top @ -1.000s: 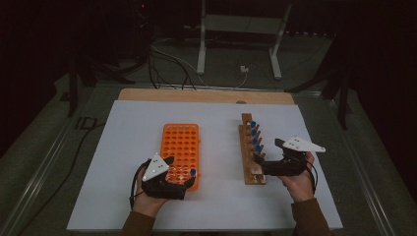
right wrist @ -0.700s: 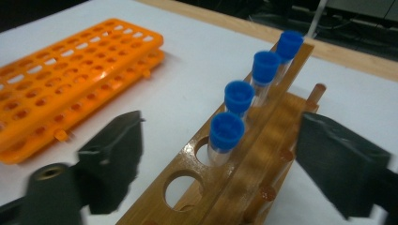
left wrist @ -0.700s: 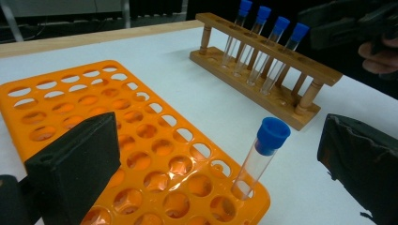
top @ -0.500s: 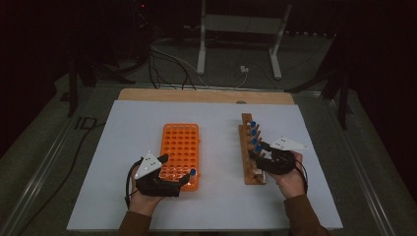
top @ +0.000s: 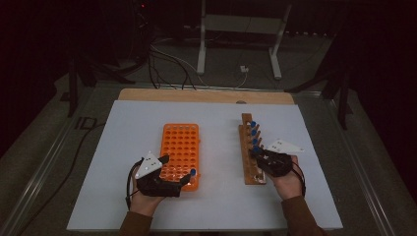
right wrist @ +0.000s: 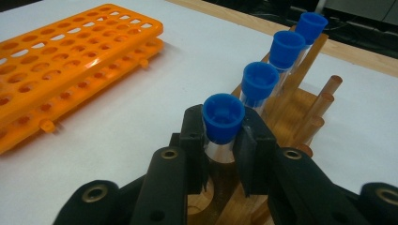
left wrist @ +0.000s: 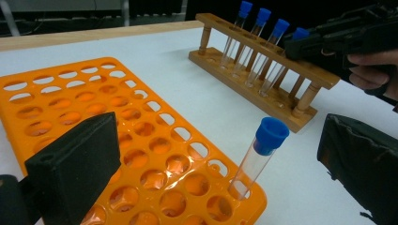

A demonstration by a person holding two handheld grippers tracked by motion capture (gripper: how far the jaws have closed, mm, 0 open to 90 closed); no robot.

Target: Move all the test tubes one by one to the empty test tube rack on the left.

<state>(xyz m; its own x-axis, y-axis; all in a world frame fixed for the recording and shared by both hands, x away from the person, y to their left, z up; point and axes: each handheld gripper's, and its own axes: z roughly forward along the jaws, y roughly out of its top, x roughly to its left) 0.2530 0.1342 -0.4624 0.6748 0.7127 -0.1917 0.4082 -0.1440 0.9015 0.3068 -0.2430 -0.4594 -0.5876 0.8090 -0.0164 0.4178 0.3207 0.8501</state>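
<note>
Since a second ago the right tongs dropped a bit and closed, now clamped just under the blue cap of the nearest tube in the wooden rack. On the left, the left tongs sit apart around a tube standing in the orange rack on the desk, probably just released. Lifting looks next.

The right gripper, lower right of the high view, is now sitting lower and tighter against the wooden rack than a second ago. Its jaws have just been closing and are now pinching the nearest blue-capped tube (just below the cap) in the right gripper view.
</note>
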